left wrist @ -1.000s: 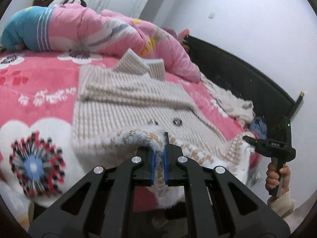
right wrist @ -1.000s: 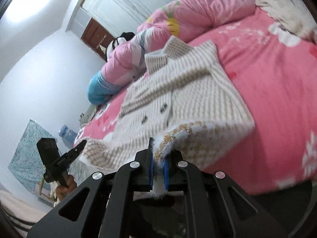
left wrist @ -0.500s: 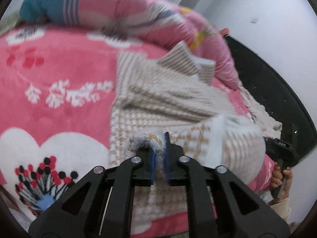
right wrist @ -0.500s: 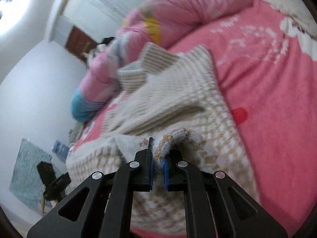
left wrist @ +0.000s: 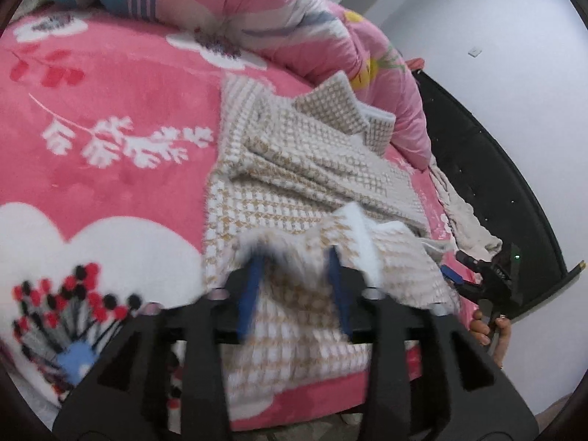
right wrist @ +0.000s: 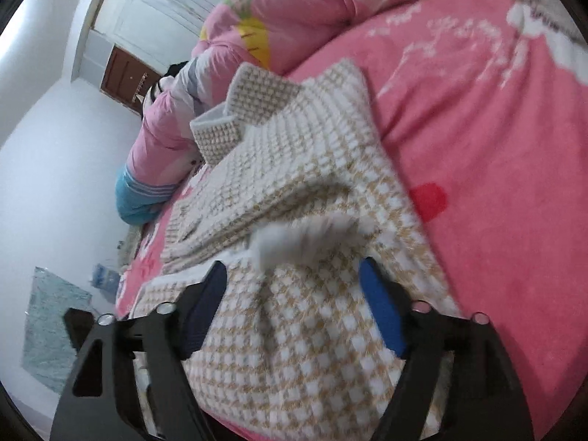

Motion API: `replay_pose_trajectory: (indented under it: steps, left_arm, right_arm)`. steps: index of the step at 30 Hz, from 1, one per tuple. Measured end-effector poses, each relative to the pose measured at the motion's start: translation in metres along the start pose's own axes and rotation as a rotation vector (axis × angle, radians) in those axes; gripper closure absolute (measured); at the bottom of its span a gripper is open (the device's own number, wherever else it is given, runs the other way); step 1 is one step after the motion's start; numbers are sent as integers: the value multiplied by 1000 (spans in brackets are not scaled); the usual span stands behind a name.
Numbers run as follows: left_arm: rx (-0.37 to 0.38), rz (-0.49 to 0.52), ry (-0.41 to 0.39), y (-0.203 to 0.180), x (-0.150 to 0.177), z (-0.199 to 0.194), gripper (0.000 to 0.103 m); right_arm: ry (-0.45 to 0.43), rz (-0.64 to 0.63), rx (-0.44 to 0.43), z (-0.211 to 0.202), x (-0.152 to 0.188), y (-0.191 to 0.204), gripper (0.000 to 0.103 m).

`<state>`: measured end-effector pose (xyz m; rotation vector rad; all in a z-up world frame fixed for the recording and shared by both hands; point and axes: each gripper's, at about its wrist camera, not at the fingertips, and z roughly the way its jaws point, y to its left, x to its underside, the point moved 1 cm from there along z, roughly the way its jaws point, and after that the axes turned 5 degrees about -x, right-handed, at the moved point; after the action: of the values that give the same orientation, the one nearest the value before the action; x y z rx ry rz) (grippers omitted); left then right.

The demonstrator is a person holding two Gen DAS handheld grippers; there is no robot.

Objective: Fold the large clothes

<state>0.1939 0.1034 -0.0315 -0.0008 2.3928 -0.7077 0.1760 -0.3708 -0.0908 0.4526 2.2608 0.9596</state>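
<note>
We see a beige-and-white checked knit coat (left wrist: 305, 169) lying flat on the pink bed. Its bottom hem is folded up over the body, collar standing at the far end

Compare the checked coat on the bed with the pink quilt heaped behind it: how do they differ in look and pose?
The checked coat is beige-and-white knit; the pink quilt is smooth, flower-printed, with a blue end. The coat lies low, folded in flat layers; the quilt is bunched into a tall roll. The coat lies near the bed's front edge; the quilt lies further back. Both rest on the pink blanket.
</note>
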Motion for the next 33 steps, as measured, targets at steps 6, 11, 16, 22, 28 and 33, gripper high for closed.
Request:
replay_pose_trajectory:
  steps: [6,11,16,22,28,33]
  left_arm:
    - [32,32,-46,-5,21,-37,50]
    - [134,78,27,-24,56,-37,40]
    - [171,24,141,-23,86,-7,34]
    - [188,-168,138,12,83,19,34]
    - [221,-285,63,29,73,27,34]
    - [151,-294,-7,21,66,34,37]
  right_arm:
    - [-33,11,2,-40,24,0,30]
    - [-58,39,0,-75,63,-4,30]
    - [-18,85,-24,-74,93,-13,30]
    - [-22,134,-15,-50,92,-34,30]
    - [-76,138,-25,-35,72,-41,30]
    - [-122,77,54,-20,57,-36,31]
